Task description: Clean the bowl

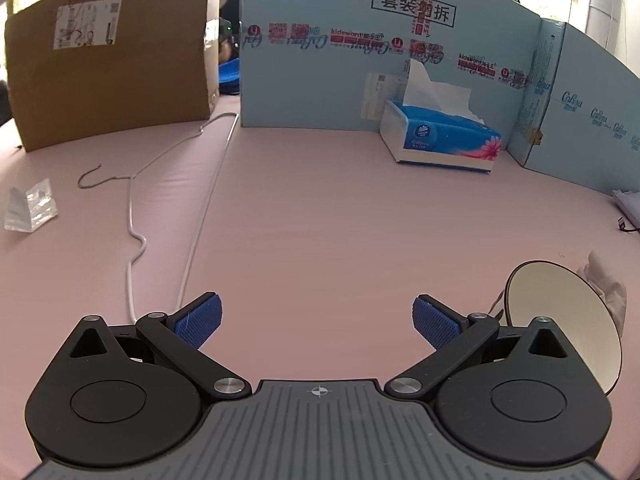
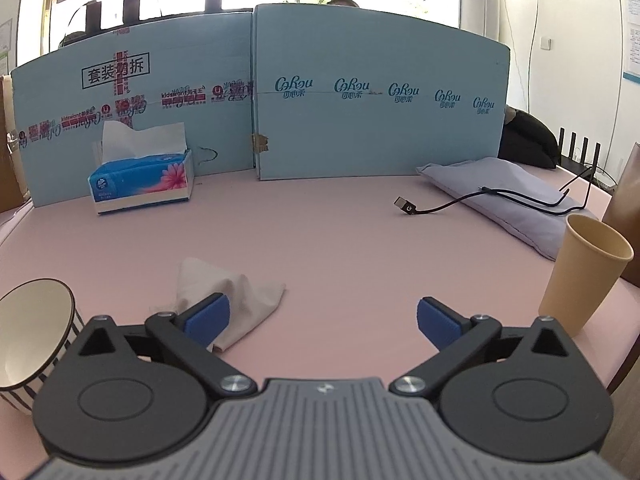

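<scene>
On the pink table (image 2: 340,240), both tongs stand spread wide with nothing between the pads: the right gripper (image 2: 323,319) hovers just past a crumpled cloth (image 2: 236,292), the left gripper (image 1: 317,320) over bare surface. The bowl (image 2: 34,332), striped outside and cream inside, sits low at the right gripper's left; in the left wrist view it shows at the right edge, seemingly tipped, though the fisheye may exaggerate that. To do this well, I'd steady the bowl by its rim with the left and take the cloth at a raised fold with the right. Watch the paper cup (image 2: 584,272) close on the right and the black cable (image 2: 480,200) beyond; the tissue box (image 2: 140,182) stands well clear.
</scene>
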